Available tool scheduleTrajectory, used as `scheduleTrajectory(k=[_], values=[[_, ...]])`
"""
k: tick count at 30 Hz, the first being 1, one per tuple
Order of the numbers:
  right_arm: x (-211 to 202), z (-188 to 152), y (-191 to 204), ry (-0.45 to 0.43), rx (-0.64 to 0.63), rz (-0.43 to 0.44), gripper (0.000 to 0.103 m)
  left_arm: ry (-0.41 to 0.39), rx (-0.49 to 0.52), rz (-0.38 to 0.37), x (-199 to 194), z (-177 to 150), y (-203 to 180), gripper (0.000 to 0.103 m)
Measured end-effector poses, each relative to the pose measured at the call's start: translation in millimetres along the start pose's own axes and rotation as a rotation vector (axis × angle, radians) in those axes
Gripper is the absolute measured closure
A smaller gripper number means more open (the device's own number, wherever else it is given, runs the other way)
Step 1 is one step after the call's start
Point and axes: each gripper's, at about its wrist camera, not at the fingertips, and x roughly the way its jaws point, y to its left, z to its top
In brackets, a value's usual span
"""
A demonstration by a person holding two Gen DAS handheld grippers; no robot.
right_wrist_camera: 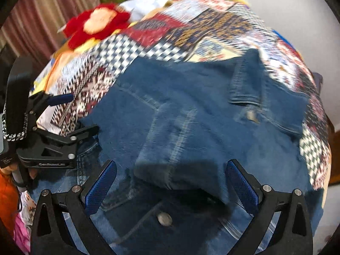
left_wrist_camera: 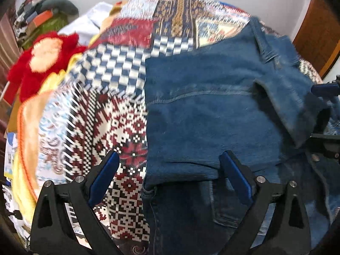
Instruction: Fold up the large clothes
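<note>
Denim jacket (left_wrist_camera: 212,110), partly folded, spread on a patchwork quilt (left_wrist_camera: 119,110); a bed presumably beneath, not itself visible. Far half doubled toward the viewer, fold edge lying across the lower layer. Collar (right_wrist_camera: 246,85) at the far right of the jacket; metal button (right_wrist_camera: 164,218) exposed on the under layer at its near edge. Red plush toy (left_wrist_camera: 42,61) well beyond the jacket's left side, at the quilt's edge, clear of the work.

Left tool (left_wrist_camera: 170,176) at the jacket's near left corner, fingers spread wide, nothing between them; one blue pad (left_wrist_camera: 104,176) over bare quilt, the other over denim. Right tool (right_wrist_camera: 171,180) above the jacket's near middle, likewise spread and empty, straddling the thick doubled flap. Both views motion-blurred.

Step in hand, by judgement: taking hold of the folded edge for the next fold. For a clean result:
- Grip both layers of the edge together, not the top layer alone.
- Place the two tools at matching positions along the jacket's edge, so that the fold line runs straight.
- Keep clear of the button and the thick seams, where pads may slip.
- Lift only enough to clear the lower layer; heavy denim sags and drags.
- Smooth the flap before release.
</note>
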Motion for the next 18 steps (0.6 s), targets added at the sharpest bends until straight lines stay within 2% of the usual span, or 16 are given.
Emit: scheduleTrajectory(k=[5,11,12,14,16,18], values=[[38,14,2,0.058,-0.002,-0.060,0.001,0.050,-0.042,-0.045,28,-4,4,0.005],[63,15,-18,0.084,0.088,-0.031,0.010,0.047,-0.096,-0.076,37,-11,11,0.001],[62,14,-18,0.074,0.090,-0.034,0.014,0.068,-0.105,-0.068,38,-11,12,0.001],[55,13,-19,0.046,0.080,-0.041,0.039,0.073,-0.118,-0.070,36,-13,13,0.001],[47,12,-23,0.020,0.078,-0.037,0.057,0.077,-0.120,-0.059,33,-16,13,0.001],[41,9,-31,0.009,0.109,-0.010,0.063,0.078,-0.101,-0.031,28,-16,10,0.001]])
